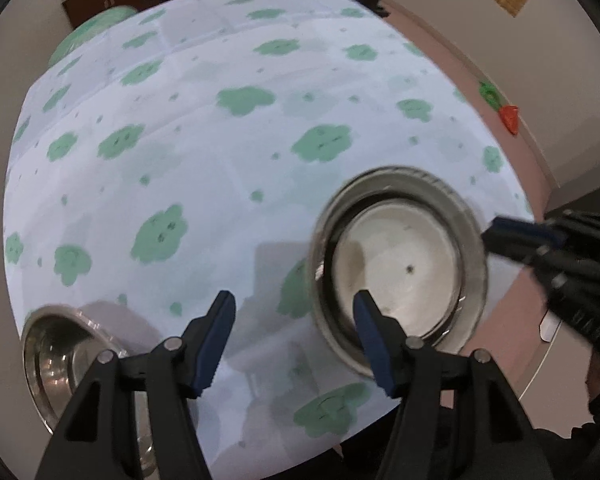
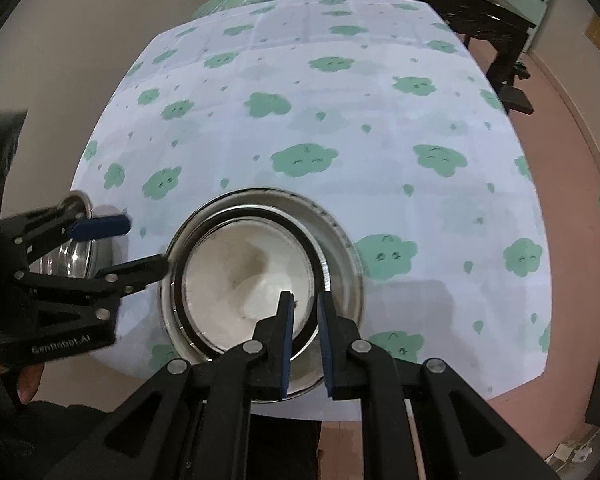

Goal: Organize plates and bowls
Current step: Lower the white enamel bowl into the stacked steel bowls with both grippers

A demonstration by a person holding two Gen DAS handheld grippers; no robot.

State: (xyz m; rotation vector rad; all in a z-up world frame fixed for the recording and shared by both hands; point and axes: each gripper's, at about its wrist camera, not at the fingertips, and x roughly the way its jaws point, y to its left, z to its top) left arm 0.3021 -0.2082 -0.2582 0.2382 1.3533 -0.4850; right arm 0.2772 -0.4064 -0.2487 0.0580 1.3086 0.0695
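White plate sits nested in the steel plate (near table edge). Right gripper pinches the white plate's near rim. Left gripper hangs wide and empty left of the steel plate, steel bowl further left.

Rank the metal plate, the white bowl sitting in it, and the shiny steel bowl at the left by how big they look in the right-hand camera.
1. metal plate, widest ring.
2. white bowl, nested inside the plate.
3. steel bowl, smallest here, but it is partly hidden behind the left gripper and farther off, so its true size is unsure.
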